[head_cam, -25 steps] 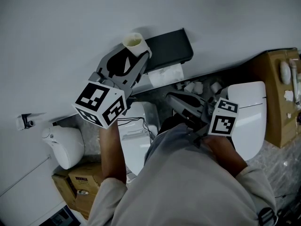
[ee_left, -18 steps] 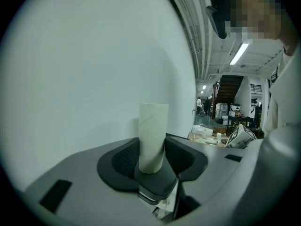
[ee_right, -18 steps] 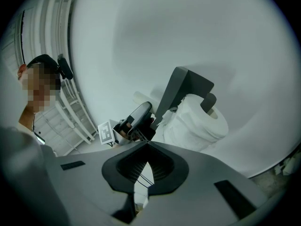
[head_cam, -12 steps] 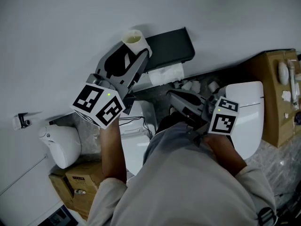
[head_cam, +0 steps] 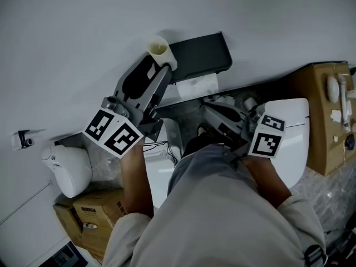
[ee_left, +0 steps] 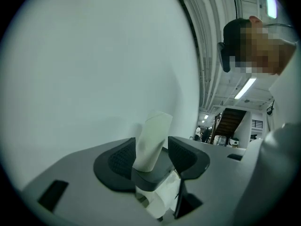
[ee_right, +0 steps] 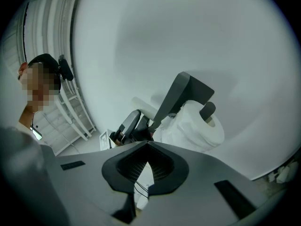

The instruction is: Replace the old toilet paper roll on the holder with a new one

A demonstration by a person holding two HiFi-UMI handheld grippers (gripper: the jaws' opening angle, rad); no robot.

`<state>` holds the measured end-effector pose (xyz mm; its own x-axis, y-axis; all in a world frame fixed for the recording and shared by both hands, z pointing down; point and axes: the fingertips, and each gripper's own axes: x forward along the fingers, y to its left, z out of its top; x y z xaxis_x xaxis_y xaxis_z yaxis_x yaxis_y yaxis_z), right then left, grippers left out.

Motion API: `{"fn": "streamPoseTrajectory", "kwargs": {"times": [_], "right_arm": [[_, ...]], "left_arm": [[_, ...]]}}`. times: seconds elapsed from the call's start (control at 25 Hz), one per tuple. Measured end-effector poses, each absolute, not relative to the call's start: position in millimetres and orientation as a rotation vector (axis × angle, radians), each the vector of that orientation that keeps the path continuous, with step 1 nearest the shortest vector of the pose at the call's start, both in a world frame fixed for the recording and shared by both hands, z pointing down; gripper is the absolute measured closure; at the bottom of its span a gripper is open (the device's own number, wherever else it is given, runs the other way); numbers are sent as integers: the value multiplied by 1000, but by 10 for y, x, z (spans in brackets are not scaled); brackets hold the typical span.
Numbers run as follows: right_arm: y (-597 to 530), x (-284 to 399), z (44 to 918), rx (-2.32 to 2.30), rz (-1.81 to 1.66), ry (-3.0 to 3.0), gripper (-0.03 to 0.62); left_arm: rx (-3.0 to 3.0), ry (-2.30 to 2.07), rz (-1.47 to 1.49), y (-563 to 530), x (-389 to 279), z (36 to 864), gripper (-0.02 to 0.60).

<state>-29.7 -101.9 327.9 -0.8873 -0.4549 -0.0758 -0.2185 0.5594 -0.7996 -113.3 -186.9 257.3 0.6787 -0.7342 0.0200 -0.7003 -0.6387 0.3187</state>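
Observation:
A bare cardboard tube [head_cam: 158, 48] stands upright at the left end of the black wall holder [head_cam: 200, 55]. In the left gripper view the tube [ee_left: 153, 138] leans between the pads, its foot on the holder's lid [ee_left: 151, 177]. My left gripper [head_cam: 161, 67] [ee_left: 150, 158] is open around it; its jaws have just been opening. A full white roll [ee_right: 200, 126] [head_cam: 194, 87] hangs on the holder [ee_right: 184, 97]. My right gripper [head_cam: 208, 110] [ee_right: 148, 163] is shut and holds nothing, low and to the right of the holder.
The pale wall [head_cam: 83, 26] fills the view behind the holder. Below are a white toilet [head_cam: 292, 129], a second white seat [head_cam: 161, 168], a white rounded unit [head_cam: 69, 171], cardboard boxes [head_cam: 92, 218] and a brown cabinet [head_cam: 328, 121] at the right.
My left gripper has rolled and drawn back a little toward me, with its jaws spread wider round the tube. The tube stays by the holder. The right gripper has not moved.

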Motion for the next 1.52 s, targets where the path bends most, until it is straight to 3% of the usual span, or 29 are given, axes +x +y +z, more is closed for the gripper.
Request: {"fn": "streamPoseTrajectory", "kwargs": {"times": [0.4, 0.68, 0.96, 1.52], "right_arm": [[-1124, -182, 3097, -614, -1093, 2629, 577], [-1210, 17, 2912, -795, -793, 2840, 577], [-1313, 345, 2599, -1094, -394, 2935, 577], [-1239, 360, 2456, -1213, -232, 2917, 579]], "left_arm": [[2575, -1283, -241, -1513, -1287, 2506, 379], [2545, -1289, -316, -1259, -1090, 2580, 575], [2478, -1290, -384, -1193, -1013, 2661, 577], [2430, -1309, -424, -1253, -1016, 2667, 577]]}}
